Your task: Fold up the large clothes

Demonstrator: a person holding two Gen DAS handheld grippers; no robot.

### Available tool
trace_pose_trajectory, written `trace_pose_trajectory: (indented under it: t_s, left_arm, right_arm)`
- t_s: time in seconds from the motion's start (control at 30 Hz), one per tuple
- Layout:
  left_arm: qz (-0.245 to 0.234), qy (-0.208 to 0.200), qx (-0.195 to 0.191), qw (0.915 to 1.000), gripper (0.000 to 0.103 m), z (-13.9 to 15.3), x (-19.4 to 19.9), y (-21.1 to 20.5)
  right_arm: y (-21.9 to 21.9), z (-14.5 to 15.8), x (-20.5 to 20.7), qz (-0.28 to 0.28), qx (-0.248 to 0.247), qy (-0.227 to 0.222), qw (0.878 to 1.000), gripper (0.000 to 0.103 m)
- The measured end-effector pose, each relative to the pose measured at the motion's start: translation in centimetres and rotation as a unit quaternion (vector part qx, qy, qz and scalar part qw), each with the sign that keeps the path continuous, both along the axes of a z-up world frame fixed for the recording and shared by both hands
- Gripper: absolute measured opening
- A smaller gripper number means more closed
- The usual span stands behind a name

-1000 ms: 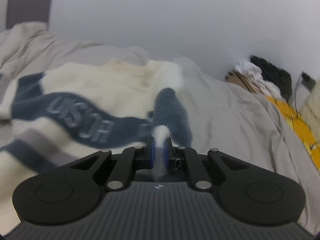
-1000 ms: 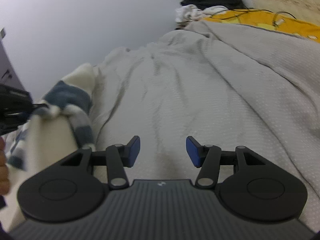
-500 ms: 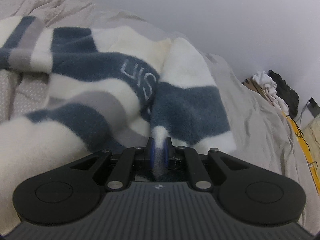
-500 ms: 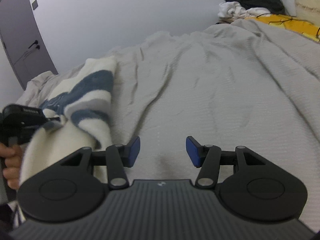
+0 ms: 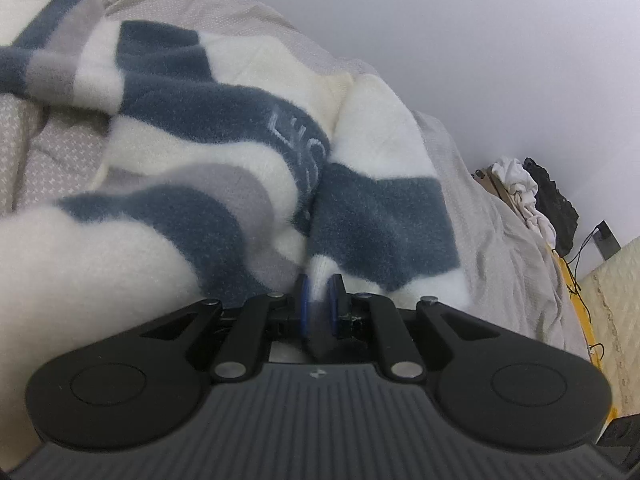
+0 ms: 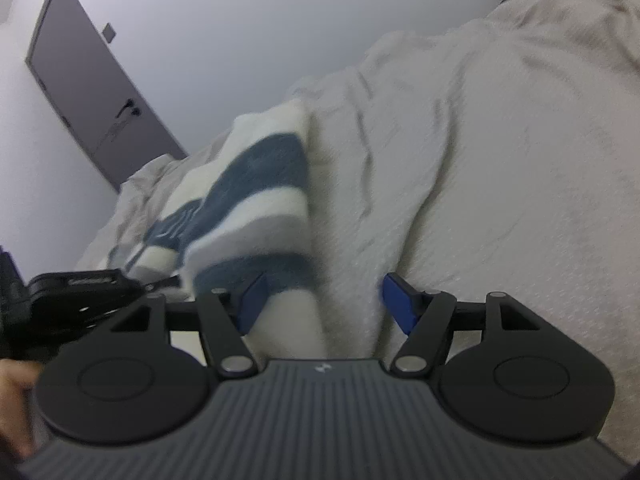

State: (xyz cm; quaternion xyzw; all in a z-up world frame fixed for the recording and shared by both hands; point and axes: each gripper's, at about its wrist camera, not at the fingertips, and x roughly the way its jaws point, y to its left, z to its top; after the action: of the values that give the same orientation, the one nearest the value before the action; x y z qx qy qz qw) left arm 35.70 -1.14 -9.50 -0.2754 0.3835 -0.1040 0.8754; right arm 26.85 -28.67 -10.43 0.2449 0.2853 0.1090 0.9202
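Dragged down onto the bed (image 6: 500,128), the thick, floppy sweater (image 5: 224,184) stays pinched at its cuff in the left gripper (image 5: 319,304) while the empty right gripper (image 6: 324,300), just widening, wants a bunched edge.

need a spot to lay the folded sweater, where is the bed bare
Bare room: the wide stretch of the wrinkled beige bedspread right of the fluffy cream, blue and grey striped sweater, running up to the pile of white and black clothes at the far corner. Crowded: the sweater's side, where the left gripper pinches its sleeve beside the open right gripper.
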Motion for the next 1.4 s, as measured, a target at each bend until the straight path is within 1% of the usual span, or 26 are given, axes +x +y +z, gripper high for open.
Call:
trace_pose_trajectory:
  t_s: [0.1, 0.17, 0.2, 0.27, 0.3, 0.33, 0.37, 0.4, 0.47, 0.53, 0.6, 0.7, 0.8, 0.9, 0.97, 1.07, 1.13, 1.2, 1.23, 1.3, 1.37, 1.4]
  left_arm:
    - [0.002, 0.002, 0.002, 1.0, 0.012, 0.0, 0.1, -0.3]
    - [0.002, 0.002, 0.005, 1.0, 0.012, 0.1, 0.2, -0.4]
    - [0.002, 0.003, 0.006, 1.0, 0.012, 0.1, 0.2, -0.4]
    - [0.0, 0.002, 0.007, 1.0, 0.012, 0.3, 0.2, -0.4]
    - [-0.002, 0.0, 0.008, 1.0, 0.012, 0.4, 0.2, -0.4]
    - [-0.007, -0.003, 0.009, 0.9999, 0.013, 0.5, 0.1, -0.4]
    - [-0.012, -0.005, 0.009, 0.9999, 0.013, 0.8, 0.0, -0.5]
    - [-0.015, -0.006, 0.012, 0.9998, 0.013, 1.1, -0.3, -0.5]
    - [-0.02, -0.007, 0.023, 0.9995, 0.013, 1.9, -0.8, -0.4]
    - [-0.032, -0.013, 0.031, 0.9989, 0.014, 3.0, -1.7, -0.1]
    - [-0.045, -0.024, 0.037, 0.998, 0.015, 4.4, -3.1, 0.4]
    - [-0.055, -0.039, 0.049, 0.9965, 0.017, 6.7, -5.7, 1.3]
    - [-0.061, -0.051, 0.061, 0.995, 0.019, 8.6, -8.9, 2.1]
    - [-0.063, -0.059, 0.06, 0.9945, 0.019, 9.8, -11.4, 2.7]
    - [-0.065, -0.064, 0.064, 0.9937, 0.02, 10.3, -12.6, 2.9]
    - [-0.076, -0.07, 0.075, 0.9918, 0.02, 10.6, -13.2, 2.6]
    - [-0.084, -0.071, 0.075, 0.9911, 0.02, 10.5, -13.2, 2.2]
    - [-0.092, -0.069, 0.074, 0.9906, 0.02, 10.2, -13.1, 1.7]
    - [-0.096, -0.069, 0.074, 0.9902, 0.02, 10.0, -12.9, 1.6]
    - [-0.102, -0.064, 0.074, 0.99, 0.02, 9.6, -12.6, 1.3]
    - [-0.107, -0.057, 0.069, 0.9903, 0.02, 9.1, -12.0, 1.3]
    - [-0.108, -0.054, 0.068, 0.9904, 0.02, 8.8, -11.7, 1.3]
  right_arm:
    - [-0.3, 0.7, -0.9, 0.006, 0.022, -0.005, 1.0, 0.069]
    - [-0.4, 1.3, -1.9, 0.023, 0.037, -0.015, 0.999, 0.069]
    - [0.0, 1.5, -2.3, 0.034, 0.024, -0.014, 0.999, 0.069]
    - [1.2, 1.6, -2.6, 0.047, -0.028, -0.003, 0.999, 0.069]
    - [1.6, 1.4, -2.7, 0.052, -0.047, 0.004, 0.998, 0.066]
    - [1.9, 1.0, -2.6, 0.051, -0.056, 0.014, 0.997, 0.053]
    - [2.0, 0.7, -2.5, 0.05, -0.054, 0.023, 0.997, 0.046]
    - [2.0, 0.3, -2.3, 0.049, -0.045, 0.028, 0.997, 0.035]
    - [2.3, 0.1, -1.9, 0.037, -0.045, 0.029, 0.998, 0.027]
    - [2.9, 0.4, -2.0, 0.029, -0.07, 0.02, 0.997, 0.011]
    - [2.6, 1.0, -2.3, 0.006, -0.096, 0.014, 0.995, 0.011]
    - [1.5, 2.5, -3.0, -0.02, -0.091, -0.006, 0.996, 0.01]
    - [1.1, 5.0, -4.1, -0.047, -0.135, -0.039, 0.989, 0.01]
    - [0.4, 8.2, -4.5, -0.073, -0.194, -0.073, 0.975, 0.01]
    - [-0.5, 10.5, -4.2, -0.092, -0.233, -0.094, 0.964, 0.01]
    - [-2.3, 14.0, -3.4, -0.127, -0.281, -0.115, 0.944, 0.01]
    - [-3.9, 16.0, -2.6, -0.151, -0.325, -0.129, 0.925, 0.01]
    - [-5.5, 17.4, -1.5, -0.176, -0.369, -0.134, 0.903, 0.01]
    - [-6.4, 18.0, -0.8, -0.184, -0.382, -0.133, 0.896, 0.01]
    - [-8.2, 18.7, 0.8, -0.198, -0.398, -0.121, 0.888, 0.01]
    - [-9.4, 18.1, 2.2, -0.212, -0.421, -0.11, 0.875, 0.01]
    - [-10.0, 17.4, 2.9, -0.218, -0.425, -0.099, 0.873, 0.011]
